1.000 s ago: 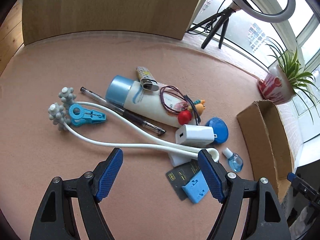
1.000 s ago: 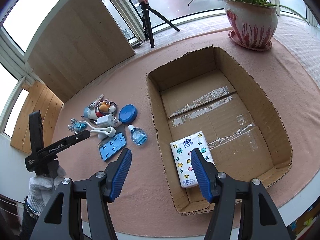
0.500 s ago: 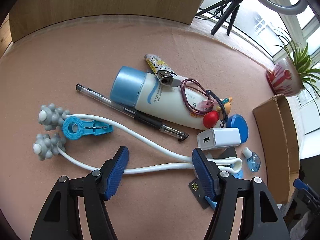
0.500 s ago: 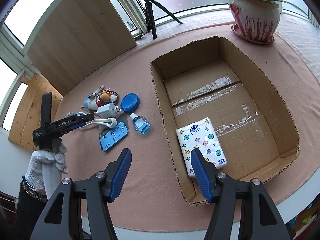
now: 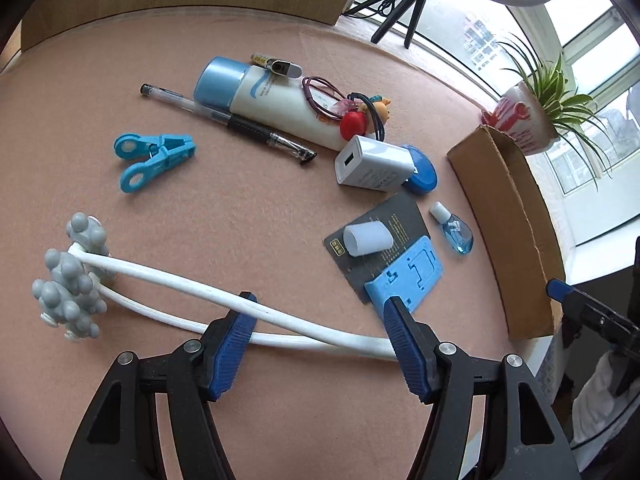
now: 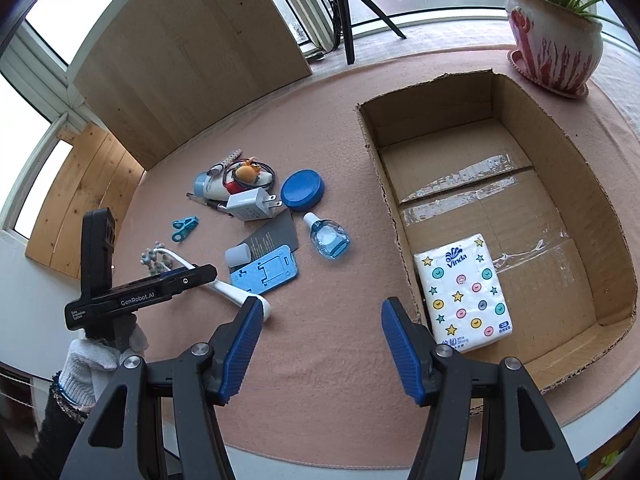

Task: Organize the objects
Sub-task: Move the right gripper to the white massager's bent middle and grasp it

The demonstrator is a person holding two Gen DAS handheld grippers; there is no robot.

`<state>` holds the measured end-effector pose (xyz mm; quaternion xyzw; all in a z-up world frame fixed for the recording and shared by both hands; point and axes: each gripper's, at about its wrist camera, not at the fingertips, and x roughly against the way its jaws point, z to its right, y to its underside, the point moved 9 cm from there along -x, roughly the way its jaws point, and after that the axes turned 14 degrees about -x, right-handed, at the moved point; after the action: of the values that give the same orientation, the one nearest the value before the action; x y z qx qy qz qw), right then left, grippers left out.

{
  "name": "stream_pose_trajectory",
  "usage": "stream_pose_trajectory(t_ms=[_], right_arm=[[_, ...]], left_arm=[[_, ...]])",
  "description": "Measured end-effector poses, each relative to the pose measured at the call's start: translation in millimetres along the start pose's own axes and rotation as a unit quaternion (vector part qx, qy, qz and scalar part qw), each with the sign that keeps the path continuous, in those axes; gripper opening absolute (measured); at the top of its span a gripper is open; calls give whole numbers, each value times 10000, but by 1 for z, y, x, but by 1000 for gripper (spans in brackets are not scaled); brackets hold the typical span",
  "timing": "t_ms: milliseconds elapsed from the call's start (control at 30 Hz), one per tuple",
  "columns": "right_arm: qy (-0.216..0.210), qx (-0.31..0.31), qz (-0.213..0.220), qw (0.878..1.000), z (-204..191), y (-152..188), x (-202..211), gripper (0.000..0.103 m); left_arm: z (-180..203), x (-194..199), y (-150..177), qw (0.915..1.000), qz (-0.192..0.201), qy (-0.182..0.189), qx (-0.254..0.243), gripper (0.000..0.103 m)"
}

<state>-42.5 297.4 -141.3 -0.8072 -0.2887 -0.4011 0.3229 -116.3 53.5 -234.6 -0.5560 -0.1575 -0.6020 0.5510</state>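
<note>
the white two-pronged massager [image 5: 224,308] lies on the pink table cloth [image 5: 248,216], its grey knobbed heads at the left and its looped end near the right pad – the left gripper [image 5: 318,344] straddles its white arms, blue pads on either side, but whether they press i cannot tell. farther off lie a blue clothes peg [image 5: 154,156], a pen [image 5: 228,124] and a white charger [image 5: 374,165]. the right gripper [image 6: 316,344] hangs open and empty over bare cloth – just right of it, a tissue pack [image 6: 464,290] sits in the cardboard box [image 6: 532,128].
</note>
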Motion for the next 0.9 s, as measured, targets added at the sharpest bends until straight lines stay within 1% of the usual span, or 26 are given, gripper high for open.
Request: stream_pose_trajectory(t_ms=[100,233,467,633,700,833,900], right_arm=[[-65,175,-107,9998,-14,4,-8,58],[-141,460,-308,9984,-36,14,-22,58],[-216,966,-645,9930,-68,38,-45,58],[-276,1253,-824,9883,-85,54,-56,58],[-278,1374,-873,9863,-90,59,-61,58],[-243,1589,-946,9825,-101,66,-77,58],[-317,1611,-1060,9807,-107,72,-84,57]], left_arm=[[6,12,18,9998,113,116,107,69],[3,31,34,9988,353,153,292,69],[-12,58,50,9965,533,136,633,69],[-23,67,64,9951,530,70,829,69],[-27,73,68,9945,552,-11,894,69],[-31,86,65,9930,671,-146,960,69],[-32,92,61,9924,726,-268,954,69]])
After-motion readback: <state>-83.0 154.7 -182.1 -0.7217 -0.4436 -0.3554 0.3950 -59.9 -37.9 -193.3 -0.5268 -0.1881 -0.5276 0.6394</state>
